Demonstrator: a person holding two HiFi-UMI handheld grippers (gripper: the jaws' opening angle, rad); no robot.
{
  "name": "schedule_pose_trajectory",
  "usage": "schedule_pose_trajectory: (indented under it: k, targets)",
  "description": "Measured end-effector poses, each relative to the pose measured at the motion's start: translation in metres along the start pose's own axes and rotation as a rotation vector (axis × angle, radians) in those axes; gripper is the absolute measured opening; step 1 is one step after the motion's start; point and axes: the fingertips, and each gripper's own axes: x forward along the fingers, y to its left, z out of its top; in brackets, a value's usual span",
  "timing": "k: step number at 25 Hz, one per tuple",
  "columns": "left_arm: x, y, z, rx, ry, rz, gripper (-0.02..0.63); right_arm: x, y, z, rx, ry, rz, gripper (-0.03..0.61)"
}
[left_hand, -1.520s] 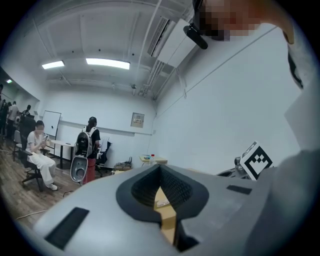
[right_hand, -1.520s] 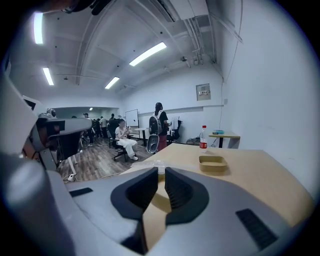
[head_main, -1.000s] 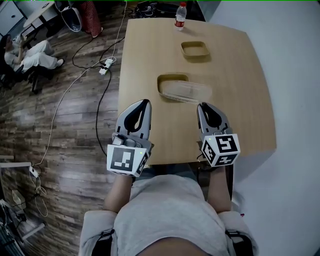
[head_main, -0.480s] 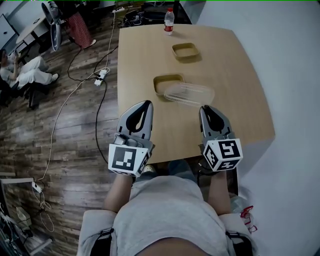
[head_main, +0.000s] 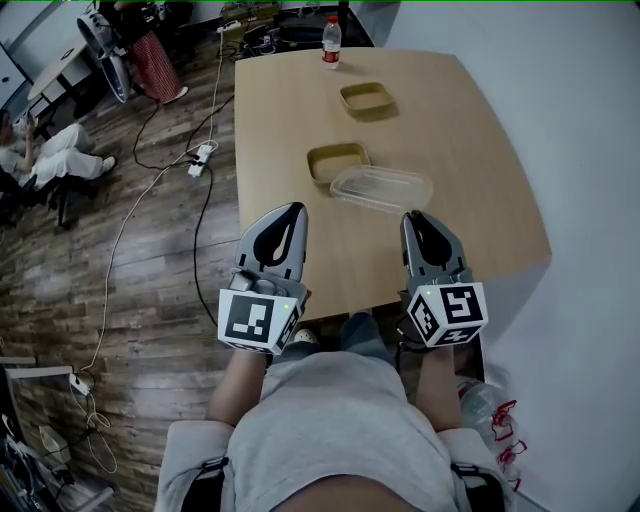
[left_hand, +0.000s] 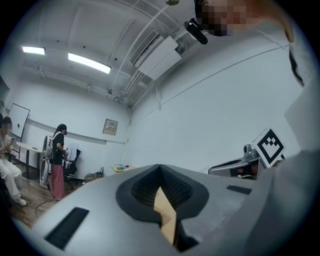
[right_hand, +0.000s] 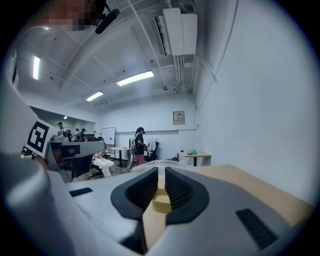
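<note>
Left hand-held gripper (head_main: 290, 210) is over the desk (head_main: 485, 215), by its near left corner. Jaws closed tip to tip, empty. Right hand-held gripper (head_main: 412, 216) is over the near edge, jaws drawn in to a thin slit, nothing between.

Nearest thing: clear plastic container (head_main: 381, 188), mid-desk, just beyond the right one and overlapping a tan tray (head_main: 335, 160). Second tan tray (head_main: 366, 99) farther back. Bottle (head_main: 330, 43) at the far edge, red label, print too small to read.
</note>
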Motion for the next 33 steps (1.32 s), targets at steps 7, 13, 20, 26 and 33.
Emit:
schedule_pose_trajectory:
  k: [7,13,20,26,33]
  targets:
    - [-0.008,0.004,0.005,0.009,-0.009,-0.009,0.015,-0.005,0.008,0.007,0.016,-0.037,-0.014,0.051]
    - [-0.016,0.007,0.011,0.011,-0.016,-0.008,0.015,-0.009,0.016,0.012,0.006,-0.043,-0.017,0.052]
    - [-0.022,0.012,0.012,0.011,-0.019,-0.005,0.015,-0.01,0.025,0.015,-0.009,-0.05,-0.019,0.052]
    - [-0.021,0.013,0.008,0.005,-0.017,-0.01,0.015,-0.011,0.025,0.014,-0.007,-0.057,-0.028,0.051]
    - [-0.015,0.009,0.005,0.003,-0.014,-0.024,0.015,-0.011,0.019,0.015,-0.003,-0.059,-0.036,0.052]
